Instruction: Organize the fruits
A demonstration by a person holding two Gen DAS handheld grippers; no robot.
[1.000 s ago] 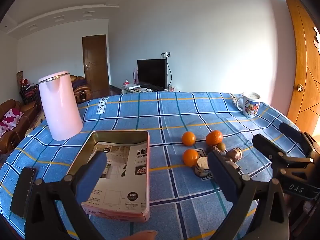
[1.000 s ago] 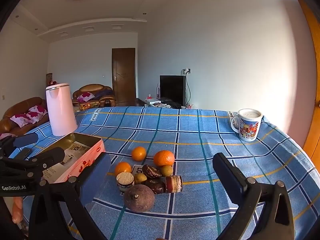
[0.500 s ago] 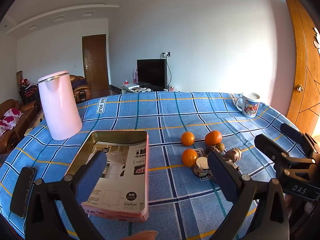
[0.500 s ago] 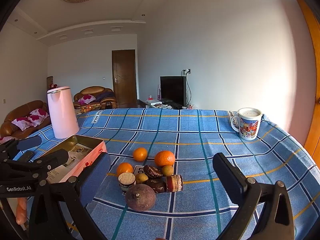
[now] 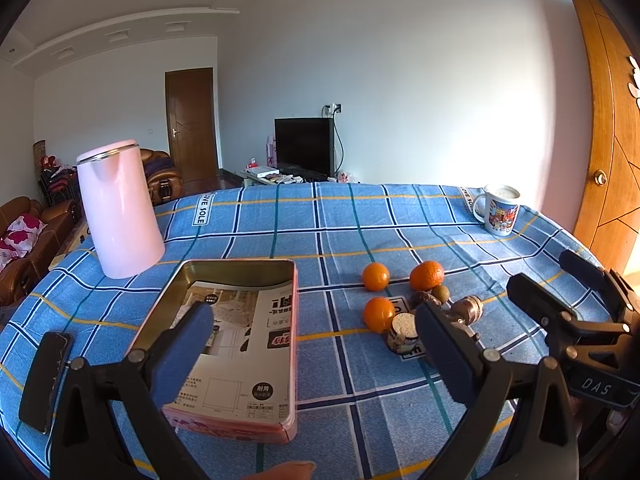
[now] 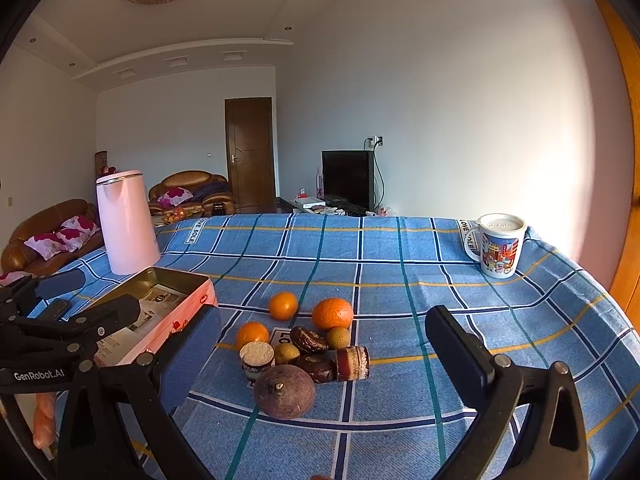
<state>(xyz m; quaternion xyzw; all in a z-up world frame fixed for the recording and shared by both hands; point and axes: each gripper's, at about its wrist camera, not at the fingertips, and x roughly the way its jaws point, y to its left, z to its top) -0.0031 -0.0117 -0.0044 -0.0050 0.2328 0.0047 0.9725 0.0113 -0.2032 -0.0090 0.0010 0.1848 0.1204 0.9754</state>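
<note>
Left tool [image 5: 308, 332]: released, jaws wide apart, nothing between them; held low over the near edge of the desk [image 5: 344, 216], facing the tin [image 5: 240, 344]; judged a waiting posture, placed to steady or load the tin rather than to pick.

Right tool [image 6: 320, 344]: released likewise, jaws spread and empty; aimed squarely at the fruit cluster, which suggests it is the picking tool and that no grasp has begun.

Phone [image 5: 44, 380]: lies flat at the near left edge, apart from the tin; not part of the task.

Tin: open, lid absent, paper lining its floor, no fruit inside; it sits left of the fruit with its long side toward them, the likely receptacle; sorting judged not yet started.

Fruit cluster, right of the tin, loose on the cloth: a large brown fruit [image 6: 284, 390] nearest; behind it two small jars, one upright [image 6: 257, 358] and one on its side [image 6: 353, 362], touching dark wrinkled pieces [image 6: 308, 339]; two small greenish fruits [image 6: 339, 337] among them; three oranges [image 6: 332, 313] on the far side, the leftmost pair slightly apart from the heap. Items crowd each other; a grasp at the centre risks nudging neighbours, so the brown fruit or an outer orange looks the cleaner first pick.

Kettle [image 5: 118, 208]: upright, far left, beyond the tin.

Mug [image 6: 500, 244]: far right corner, well clear of the work.
</note>
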